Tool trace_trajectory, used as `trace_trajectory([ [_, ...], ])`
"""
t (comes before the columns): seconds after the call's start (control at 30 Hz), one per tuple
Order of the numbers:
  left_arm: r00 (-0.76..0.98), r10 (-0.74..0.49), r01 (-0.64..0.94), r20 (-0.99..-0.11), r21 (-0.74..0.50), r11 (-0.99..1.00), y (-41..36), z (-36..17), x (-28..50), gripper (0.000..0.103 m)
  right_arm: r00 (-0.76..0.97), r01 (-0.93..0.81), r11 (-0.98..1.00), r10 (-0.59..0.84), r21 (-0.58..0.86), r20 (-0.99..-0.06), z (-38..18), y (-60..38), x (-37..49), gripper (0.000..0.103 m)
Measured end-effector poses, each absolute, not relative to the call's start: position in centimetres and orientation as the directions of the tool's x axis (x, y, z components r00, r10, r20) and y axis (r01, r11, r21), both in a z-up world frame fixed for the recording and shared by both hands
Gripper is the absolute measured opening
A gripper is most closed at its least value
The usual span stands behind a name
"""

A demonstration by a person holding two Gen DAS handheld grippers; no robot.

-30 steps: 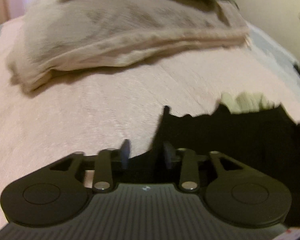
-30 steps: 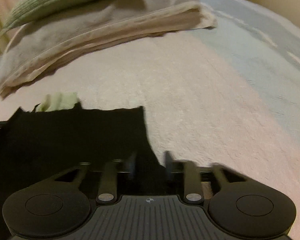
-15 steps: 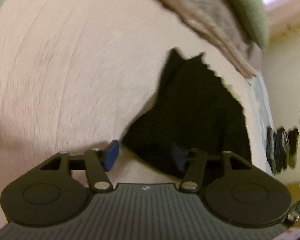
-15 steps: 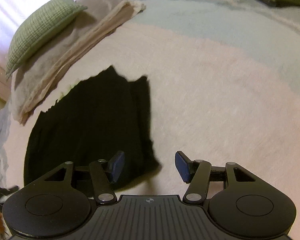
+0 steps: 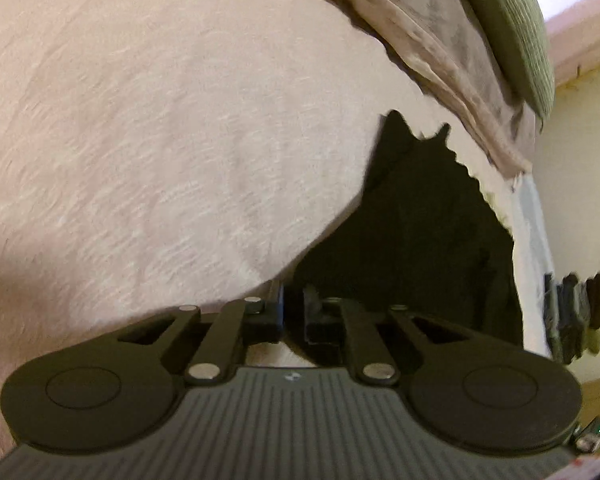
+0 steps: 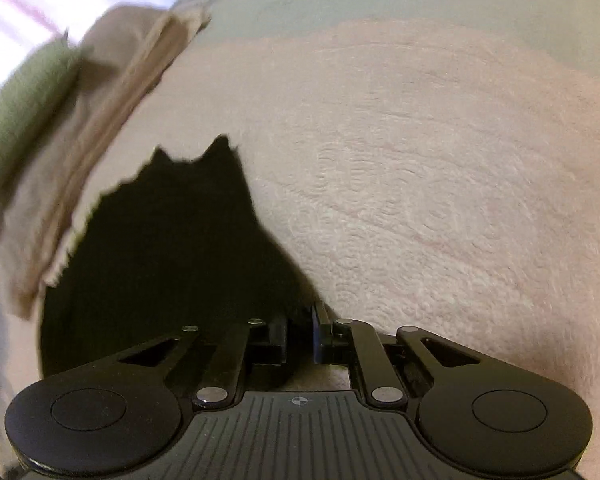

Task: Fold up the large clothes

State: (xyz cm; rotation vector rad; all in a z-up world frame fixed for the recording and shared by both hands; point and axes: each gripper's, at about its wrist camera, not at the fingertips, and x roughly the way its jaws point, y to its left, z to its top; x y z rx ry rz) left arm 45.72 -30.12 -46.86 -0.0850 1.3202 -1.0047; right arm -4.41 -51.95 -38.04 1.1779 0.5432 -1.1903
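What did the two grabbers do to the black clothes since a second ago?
Both swung round to the near corners of the black fabric garment. The left gripper and right gripper are closing on its edge. The beige folded blanket and green woven cushion stayed put.

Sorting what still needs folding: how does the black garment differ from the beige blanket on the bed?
The black garment is spread flat in a single dark layer on the pink cover; the beige blanket is a thick, folded stack. The blanket carries a green cushion on top; nothing rests on the garment. The garment's near edge sits at both claws, left and right, which are closing; the blanket is beyond them. Both lie on the bed.
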Motion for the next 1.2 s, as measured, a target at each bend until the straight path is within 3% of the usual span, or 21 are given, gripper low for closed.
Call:
trace_trajectory([
  [0.07,-0.05,-0.623,0.636,-0.781,-0.506,0.583,-30.3,-44.7,45.2,0.016,0.266,0.949,-0.045,-0.423,0.313,-0.866,-35.9,-51.9,-3.9,0.04],
  [0.13,0.02,-0.615,0.706,-0.788,-0.424,0.567,-29.8,-41.9,44.5,0.017,0.193,0.977,0.011,-0.492,0.215,-0.849,-33.4,-51.4,-3.5,0.046],
  [0.27,0.114,-0.637,0.813,-0.763,-0.297,0.5,-31.2,-38.1,43.6,0.017,0.229,0.968,0.227,-0.639,0.104,-0.734,-30.1,-51.2,-0.1,0.046],
  [0.53,0.013,-0.655,0.985,-0.756,-0.103,0.137,-44.7,-41.0,38.1,0.018,0.426,0.73,0.676,-0.563,-0.099,-0.708,-36.5,-55.4,12.1,0.044],
  [0.63,0.042,-0.639,0.988,-0.768,-0.062,0.14,-46.6,-43.4,39.3,0.024,0.343,0.753,0.643,-0.563,-0.139,-0.752,-40.2,-59.4,11.0,0.044],
  [0.7,-0.001,-0.642,0.982,-0.767,-0.121,0.143,-46.9,-44.1,40.9,0.024,0.405,0.8,0.6,-0.524,0.013,-0.749,-40.5,-61.2,7.4,0.043],
  [0.77,-0.021,-0.644,0.979,-0.764,-0.148,0.143,-46.9,-43.8,41.8,0.024,0.437,0.812,0.576,-0.498,0.09,-0.749,-39.8,-61.7,4.7,0.034],
  [0.9,0.018,-0.658,0.969,-0.753,-0.148,0.196,-46.1,-41.9,41.4,0.019,0.364,0.837,0.548,-0.54,0.012,-0.759,-36.8,-60.2,5.1,0.034],
  [0.93,0.024,-0.671,0.966,-0.741,-0.156,0.207,-45.7,-41.6,41.2,0.026,0.382,0.836,0.548,-0.549,0.025,-0.743,-36.1,-59.3,5.1,0.034],
  [0.97,0.034,-0.665,0.965,-0.746,-0.148,0.216,-45.5,-41.6,41.1,0.036,0.383,0.84,0.542,-0.556,0.028,-0.738,-35.9,-58.8,5.1,0.036],
  [1.07,0.108,-0.587,0.973,-0.803,-0.035,0.228,-46.1,-42.3,39.8,0.034,0.229,0.885,0.463,-0.528,-0.051,-0.818,-38.4,-59.0,6.0,0.04],
  [1.2,0.183,-0.534,0.962,-0.825,0.04,0.269,-46.0,-39.7,38.1,0.04,0.224,0.931,0.365,-0.534,0.017,-0.815,-36.3,-58.3,4.9,0.042],
])
